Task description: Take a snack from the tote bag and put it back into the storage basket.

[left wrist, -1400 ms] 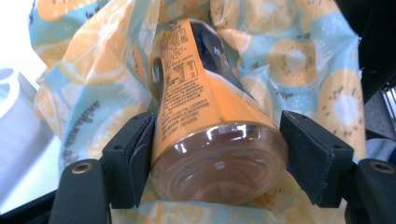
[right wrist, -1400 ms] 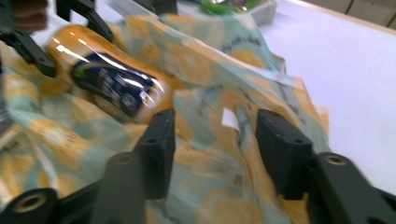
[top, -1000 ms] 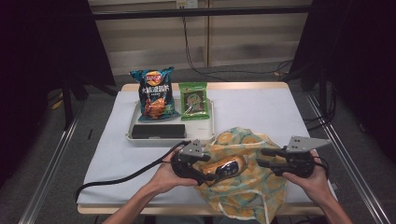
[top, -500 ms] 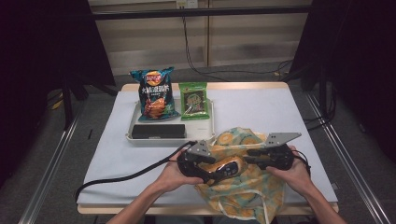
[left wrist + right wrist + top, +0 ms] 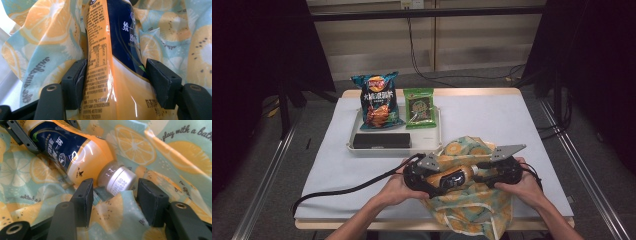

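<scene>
Table (image 5: 492, 120) with white cover: right half and far right corner bare, also a bare strip along the left side; near edge is taken up by the person's forearms. Fruit-print fabric bag (image 5: 472, 215) lies at the near edge, right of centre, its lower part hanging over that edge. White tray (image 5: 438, 142) sits far-left of the bag, just beside its top, holding 2 upright snack packs, blue chips bag (image 5: 377, 101) and green pack (image 5: 419, 107), plus a black box (image 5: 381, 140) along the tray's near wall. Orange bottle (image 5: 451, 176) lies on its side on the bag, between the 2 tools, cap pointing to the person's right. Left hand-held gripper (image 5: 428, 180): jaws part open, clamped on the bottle body, pads (image 5: 75, 82) pressed on both sides of the label. Right hand-held gripper (image 5: 492, 172): jaws apart, straddling the silver cap (image 5: 120, 180); a gap shows on each side, no contact visible, nothing held. Versus 1.0 s ago: the right hand-held gripper has moved in from further right and now sits at the cap end; the left one has shifted slightly right with the bottle. Tray contents unchanged.
</scene>
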A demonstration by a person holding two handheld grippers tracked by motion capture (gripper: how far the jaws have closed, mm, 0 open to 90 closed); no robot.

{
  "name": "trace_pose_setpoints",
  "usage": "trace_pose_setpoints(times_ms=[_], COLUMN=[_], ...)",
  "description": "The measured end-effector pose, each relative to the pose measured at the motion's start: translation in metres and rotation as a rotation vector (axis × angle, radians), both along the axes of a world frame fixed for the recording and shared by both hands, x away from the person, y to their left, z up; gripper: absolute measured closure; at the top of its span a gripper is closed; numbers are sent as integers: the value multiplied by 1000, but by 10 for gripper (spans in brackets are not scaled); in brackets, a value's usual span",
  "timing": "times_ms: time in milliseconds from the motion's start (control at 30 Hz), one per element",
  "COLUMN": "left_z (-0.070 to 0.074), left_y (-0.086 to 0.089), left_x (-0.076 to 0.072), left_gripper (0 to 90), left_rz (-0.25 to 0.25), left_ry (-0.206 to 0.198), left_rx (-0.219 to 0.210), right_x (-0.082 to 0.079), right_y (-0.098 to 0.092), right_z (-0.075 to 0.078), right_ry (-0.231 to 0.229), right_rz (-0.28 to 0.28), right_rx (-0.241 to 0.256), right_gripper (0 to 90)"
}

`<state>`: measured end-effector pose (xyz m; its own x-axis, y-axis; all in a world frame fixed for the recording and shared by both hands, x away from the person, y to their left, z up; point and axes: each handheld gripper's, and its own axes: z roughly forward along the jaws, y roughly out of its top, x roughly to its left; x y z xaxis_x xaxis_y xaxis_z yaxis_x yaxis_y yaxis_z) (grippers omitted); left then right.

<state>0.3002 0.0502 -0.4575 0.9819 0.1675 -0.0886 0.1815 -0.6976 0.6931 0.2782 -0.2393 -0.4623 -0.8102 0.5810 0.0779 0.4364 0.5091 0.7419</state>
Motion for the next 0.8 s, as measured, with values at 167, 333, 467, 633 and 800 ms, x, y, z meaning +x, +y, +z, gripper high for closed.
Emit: trace_pose_setpoints(times_ms=[167, 333, 467, 633, 800], left_z=[0, -1, 0, 0, 2], left_y=[0, 2, 2, 2, 0], left_x=[4, 5, 4, 3, 5], left_gripper=[355, 354, 352, 351, 353], left_rz=[-24, -24, -36, -39, -37], left_ry=[3, 11, -6, -16, 6], left_rx=[-2, -12, -5, -2, 11], right_x=[4, 6, 7, 3, 6], right_y=[-3, -4, -3, -9, -11], right_z=[-3, -7, -9, -2, -2], right_ry=[25, 40, 46, -9, 5], right_rz=[49, 74, 85, 81, 95], right_rx=[20, 32, 36, 61, 46], right_gripper=[480, 438, 418, 558, 566])
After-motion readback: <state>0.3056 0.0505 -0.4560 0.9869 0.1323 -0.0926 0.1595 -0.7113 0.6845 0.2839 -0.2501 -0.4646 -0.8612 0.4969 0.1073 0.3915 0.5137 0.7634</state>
